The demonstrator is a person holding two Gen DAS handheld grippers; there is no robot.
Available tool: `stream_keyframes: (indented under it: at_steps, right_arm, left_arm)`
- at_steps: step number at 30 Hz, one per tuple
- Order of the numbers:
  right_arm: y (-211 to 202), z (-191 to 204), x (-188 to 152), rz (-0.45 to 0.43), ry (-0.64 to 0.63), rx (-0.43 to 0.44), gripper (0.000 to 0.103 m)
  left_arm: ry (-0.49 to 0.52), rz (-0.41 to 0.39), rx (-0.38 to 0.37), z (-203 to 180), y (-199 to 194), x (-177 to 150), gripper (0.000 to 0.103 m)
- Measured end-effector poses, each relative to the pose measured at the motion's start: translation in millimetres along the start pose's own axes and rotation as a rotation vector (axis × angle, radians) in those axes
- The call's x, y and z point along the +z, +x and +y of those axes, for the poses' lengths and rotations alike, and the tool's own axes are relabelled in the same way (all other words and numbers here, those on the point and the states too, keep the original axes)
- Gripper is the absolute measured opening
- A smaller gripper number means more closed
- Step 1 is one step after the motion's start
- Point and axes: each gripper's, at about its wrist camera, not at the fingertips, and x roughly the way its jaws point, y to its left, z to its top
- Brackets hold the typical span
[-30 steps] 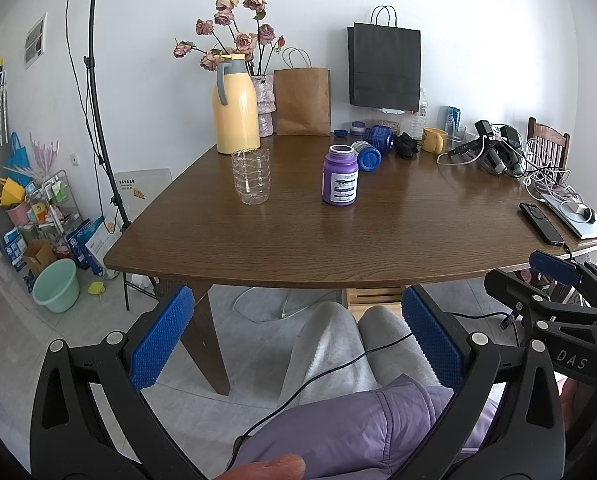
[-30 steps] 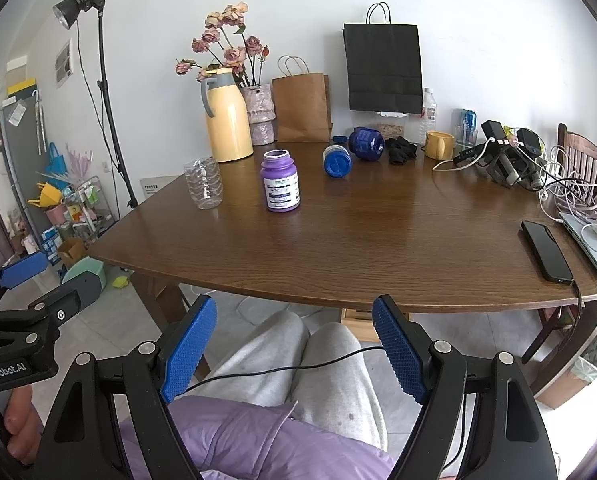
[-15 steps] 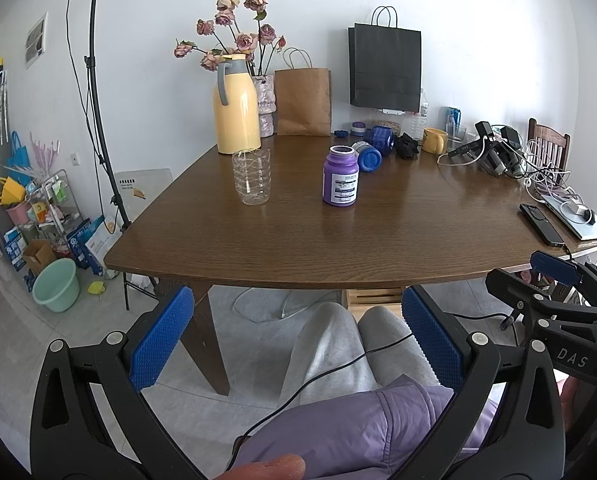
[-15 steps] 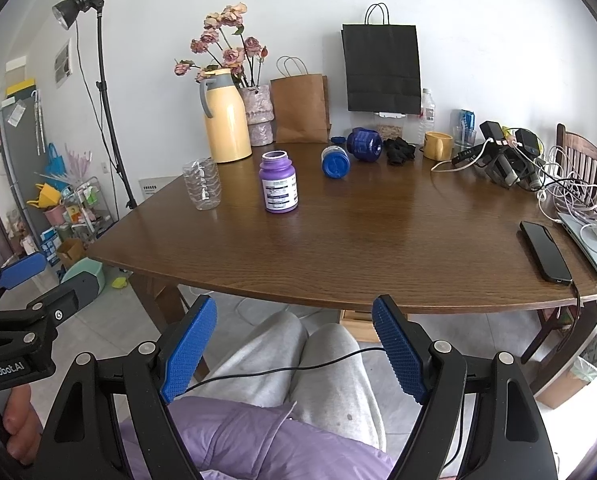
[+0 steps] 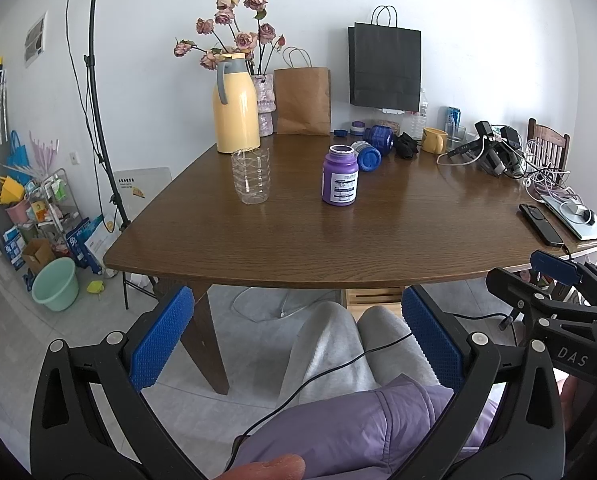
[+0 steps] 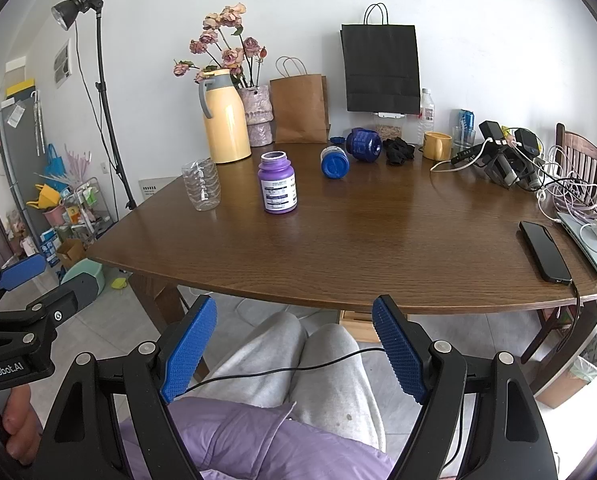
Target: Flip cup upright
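Observation:
A clear ribbed plastic cup (image 5: 250, 176) (image 6: 201, 186) stands on the brown table (image 5: 338, 240) at its left; which way its mouth faces is unclear. A purple jar (image 5: 339, 180) (image 6: 277, 183) stands upright beside it, mouth open. Two blue containers (image 5: 368, 155) (image 6: 334, 162) lie on their sides further back. My left gripper (image 5: 296, 294) is open, low over a person's lap, short of the table's near edge. Level with it, my right gripper (image 6: 294, 302) is open too. Neither holds anything.
At the back stand a yellow thermos jug (image 5: 235, 108), a flower vase (image 5: 264, 104), paper bags (image 5: 303, 102) and a yellow mug (image 5: 434, 140). A phone (image 6: 544, 250), laptop and tangled cables (image 6: 566, 192) fill the right side. A light stand (image 5: 94, 100) rises at left.

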Motion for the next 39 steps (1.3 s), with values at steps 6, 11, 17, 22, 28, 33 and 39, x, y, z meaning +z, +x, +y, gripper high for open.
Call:
stream_keyframes:
  at_steps: [6,11,17,22,28,33,39]
  right_arm:
    - [0,0,0,0.0,0.0,0.0,0.083]
    - [0,0,0,0.0,-0.001,-0.001,0.083]
    - [0,0,0,0.0,0.0,0.0,0.083]
    - [0,0,-1,0.0,-0.001,0.0,0.083]
    - [1,-1,-2,0.003,0.004,0.006,0.083]
    - [9,-5,1,0.003,-0.008,0.009,0.083]
    - [55,-22,37,0.009,-0.048,-0.014,0.083]
  left_arm:
    - [0.0,0.0,0.0,0,0,-1,0.103]
    - [0.0,0.0,0.0,0,0,0,0.103]
    - [0.0,0.001,0.0,0,0,0,0.103]
    - [-0.001,0.006,-0.002,0,2,-5,0.103]
    - [-0.001,0.01,-0.004,0,2,-8,0.103]
    - [0.019,0.021,-0.019,-9,25,-14,0.103]
    - [0.034,0.057,-0.047,-10,68,19,0.103]
